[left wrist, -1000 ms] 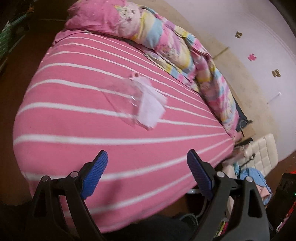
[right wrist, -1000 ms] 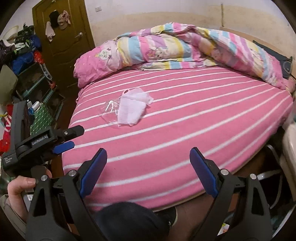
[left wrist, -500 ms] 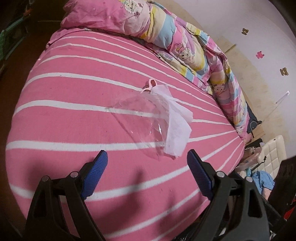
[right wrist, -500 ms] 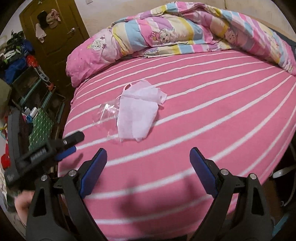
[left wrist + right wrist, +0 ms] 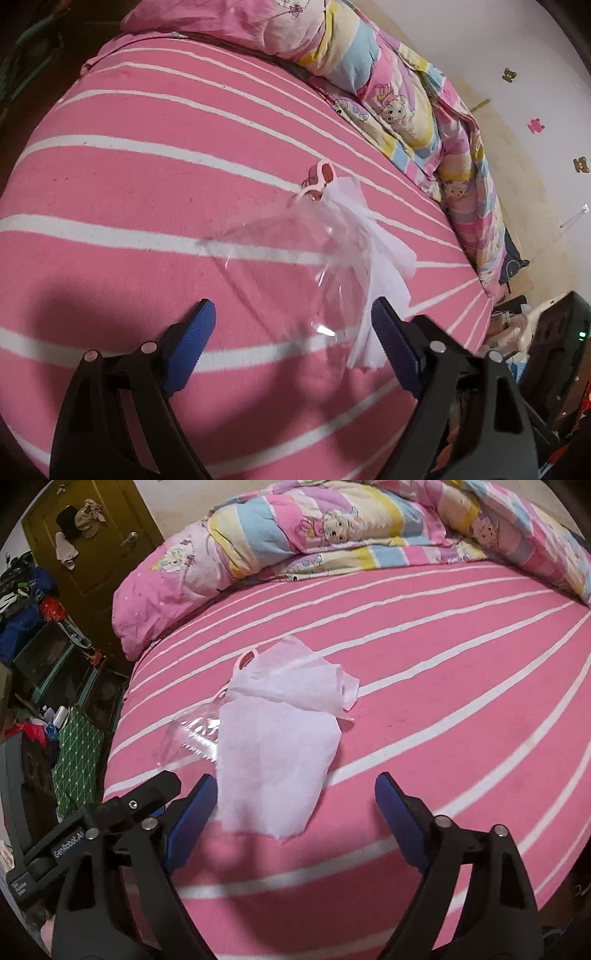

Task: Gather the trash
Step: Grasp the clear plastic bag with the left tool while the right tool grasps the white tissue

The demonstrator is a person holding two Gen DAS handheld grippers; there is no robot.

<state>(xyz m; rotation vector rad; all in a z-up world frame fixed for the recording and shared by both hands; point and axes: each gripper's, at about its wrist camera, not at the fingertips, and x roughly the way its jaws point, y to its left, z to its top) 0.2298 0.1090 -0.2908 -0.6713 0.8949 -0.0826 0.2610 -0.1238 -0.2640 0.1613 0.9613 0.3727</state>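
Note:
A white tissue [image 5: 280,749] lies on the pink striped bed [image 5: 461,701], partly over a clear plastic wrapper [image 5: 192,734] and a small pink ring-shaped piece [image 5: 245,659]. In the left wrist view the wrapper [image 5: 291,258] and tissue [image 5: 384,266] lie just beyond my left gripper [image 5: 291,321], which is open with the wrapper's near end between its fingers. My right gripper [image 5: 293,794] is open, with the tissue's near edge between its fingers. The left gripper's body [image 5: 92,830] shows at the lower left of the right wrist view.
A rolled cartoon-print quilt [image 5: 332,528] and pink pillow [image 5: 166,587] lie along the bed's far edge. A yellow door [image 5: 92,535] and cluttered shelves [image 5: 44,657] stand left of the bed. A white seat and clothes [image 5: 517,325] are past the bed's right edge.
Both grippers have moved forward over the bed toward the tissue and wrapper, which now lie close in front of the fingertips. Both grippers stay open.

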